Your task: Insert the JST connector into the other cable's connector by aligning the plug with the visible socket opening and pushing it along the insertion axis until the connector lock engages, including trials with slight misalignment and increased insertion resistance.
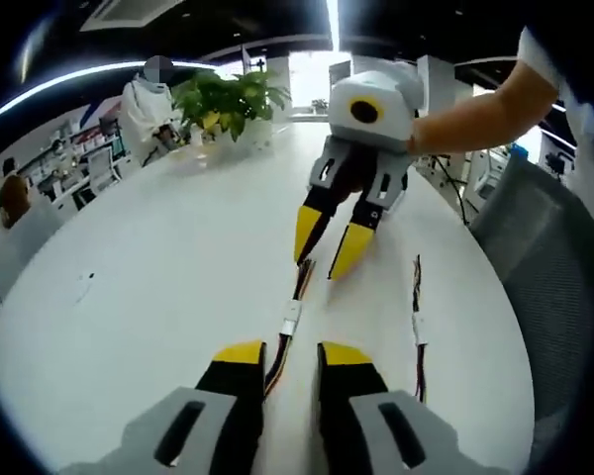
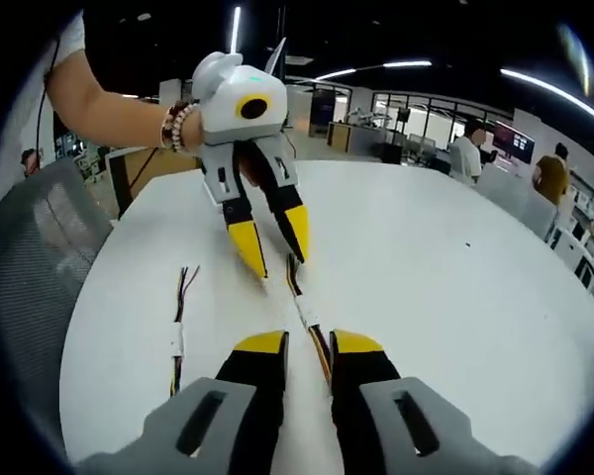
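Nearest us, our left gripper (image 1: 292,354) is straddling the cable (image 1: 277,364), jaws apart. Beyond, the mated JST connector (image 1: 291,319) is lying on the table (image 1: 158,287); farther, our right gripper (image 1: 329,246) is hovering, jaws parted. We are judging a clamp on wires alone risks skewed insertion.

Connector (image 1: 291,319) lock detail too small

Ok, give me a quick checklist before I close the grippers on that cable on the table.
1. Left gripper open: ok.
2. Right gripper open: ok.
3. Cable lies between both grippers: ok.
4. White connector visible mid-cable: ok.
5. Connector mated or apart: cannot tell.
6. Spare cable lies apart, out of the way: ok.
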